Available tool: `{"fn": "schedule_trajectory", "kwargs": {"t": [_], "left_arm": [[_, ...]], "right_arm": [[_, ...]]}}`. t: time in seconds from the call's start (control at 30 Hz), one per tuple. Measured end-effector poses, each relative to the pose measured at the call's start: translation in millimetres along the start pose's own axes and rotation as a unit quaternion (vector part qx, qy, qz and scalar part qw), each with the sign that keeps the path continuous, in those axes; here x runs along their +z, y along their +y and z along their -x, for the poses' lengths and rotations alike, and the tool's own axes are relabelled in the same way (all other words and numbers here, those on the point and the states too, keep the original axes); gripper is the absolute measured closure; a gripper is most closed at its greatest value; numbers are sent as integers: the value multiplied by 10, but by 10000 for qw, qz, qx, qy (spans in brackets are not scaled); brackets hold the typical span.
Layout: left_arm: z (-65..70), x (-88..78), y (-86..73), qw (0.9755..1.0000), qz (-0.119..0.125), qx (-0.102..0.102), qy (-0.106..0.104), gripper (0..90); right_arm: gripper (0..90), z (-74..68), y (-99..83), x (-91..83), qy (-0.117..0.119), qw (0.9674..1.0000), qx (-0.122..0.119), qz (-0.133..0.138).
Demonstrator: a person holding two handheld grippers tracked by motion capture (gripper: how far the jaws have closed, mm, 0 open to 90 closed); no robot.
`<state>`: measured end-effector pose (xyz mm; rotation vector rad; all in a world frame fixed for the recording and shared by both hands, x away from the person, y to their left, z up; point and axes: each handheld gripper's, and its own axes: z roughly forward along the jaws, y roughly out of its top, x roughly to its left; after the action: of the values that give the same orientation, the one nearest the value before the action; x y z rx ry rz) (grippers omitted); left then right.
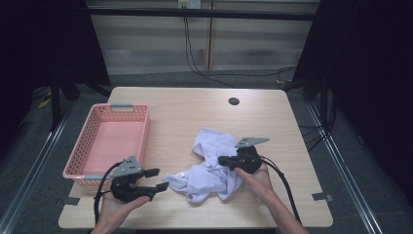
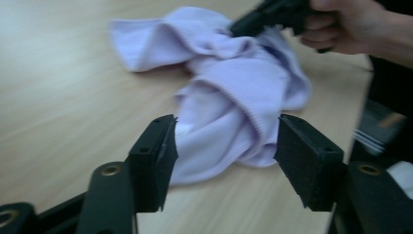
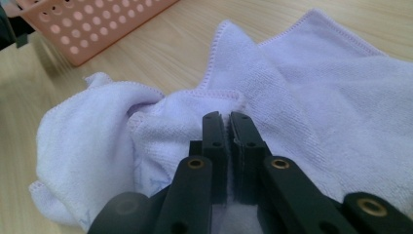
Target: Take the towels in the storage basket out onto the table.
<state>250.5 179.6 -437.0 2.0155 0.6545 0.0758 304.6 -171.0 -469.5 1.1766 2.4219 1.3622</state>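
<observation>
In the high view a crumpled pale lilac towel [image 1: 210, 165] lies on the wooden bench [image 1: 272, 117], right of the pink basket [image 1: 108, 141]; the left gripper [image 1: 155, 179] is beside its edge. In the left gripper view the jaws stand wide apart before the towel [image 2: 229, 92]; in the right gripper view the right gripper [image 3: 229, 127] pinches a stitched fold of the towel [image 3: 311, 83].

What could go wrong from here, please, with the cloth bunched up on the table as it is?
The right hand-held gripper is shut on one fold of the crumpled cloth, so a lift may raise it unevenly or let the thin pinch slip. The left hand-held gripper is open near the cloth's edge; closing now might catch several layers rather than a single corner. The pink basket sits close on the left and a trailing end could snag its rim.
</observation>
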Motion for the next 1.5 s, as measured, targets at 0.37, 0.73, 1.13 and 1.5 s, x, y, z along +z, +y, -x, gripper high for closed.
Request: {"fn": "schedule_trajectory", "kwargs": {"t": [0.37, 0.73, 1.13, 1.5], "left_arm": [[62, 705, -26, 9963, -683, 141, -496, 872], [-48, -28, -17, 9998, 150, -89, -64, 883], [-9, -348, -102, 9993, 330, -180, -87, 802], [-2, 65, -18, 9994, -177, 5, -293, 500]], "right_arm": [[875, -24, 112, -143, 31, 9993, -93, 352], [886, 411, 301, -968, -1028, 9873, 150, 1204], [563, 1041, 133, -1436, -2150, 9657, 658, 1303], [442, 253, -194, -961, -1007, 9930, 128, 600]]}}
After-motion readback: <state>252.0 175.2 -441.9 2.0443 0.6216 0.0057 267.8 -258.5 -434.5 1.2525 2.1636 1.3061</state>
